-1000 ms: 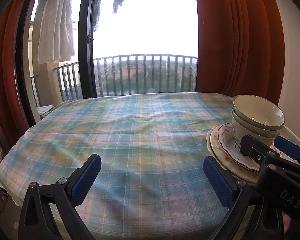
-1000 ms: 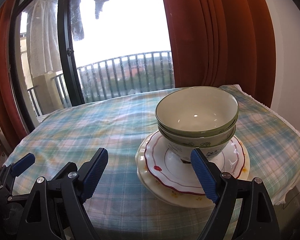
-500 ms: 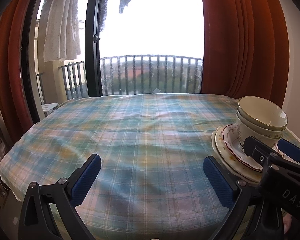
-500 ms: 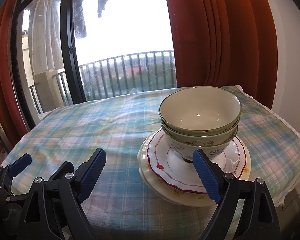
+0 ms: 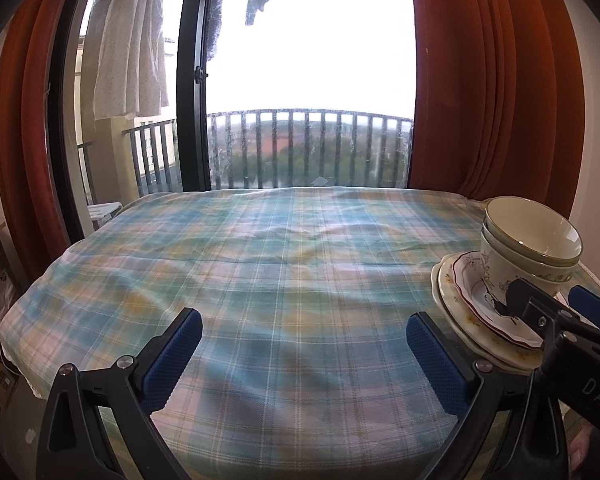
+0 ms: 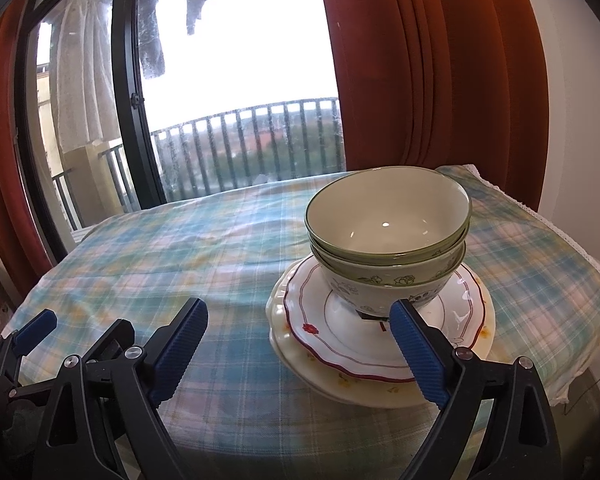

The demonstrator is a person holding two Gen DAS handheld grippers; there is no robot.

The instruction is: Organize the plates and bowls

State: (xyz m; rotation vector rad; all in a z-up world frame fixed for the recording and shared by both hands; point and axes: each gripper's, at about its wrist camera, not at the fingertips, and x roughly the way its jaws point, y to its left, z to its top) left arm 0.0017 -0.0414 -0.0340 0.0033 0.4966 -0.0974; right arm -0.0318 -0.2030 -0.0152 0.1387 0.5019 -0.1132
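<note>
A: You're looking out over the table, and its plaid cloth is running wide and bare in front of your left gripper, all the way to the far edge by the balcony railing.

B: And the dishes?

A: They're sitting at the table's right end, near the rust curtain. The cream plate is lying at the bottom, the red-rimmed plate is resting on it, and the two nested bowls are standing upright on top. The stack is sitting close to the near edge, with the cloth draping off just right of it.

B: Where am I holding?

A: Your right gripper is hovering low in front of the stack, fingers spread wide and holding nothing; the right pad is showing against the plates, though I cannot tell if it's touching them. Your left gripper's fingers are also gaping apart over bare cloth, empty.

B: Any writing?

A: The letters "DAS" are showing on the right gripper's black body, in the left wrist view.
</note>
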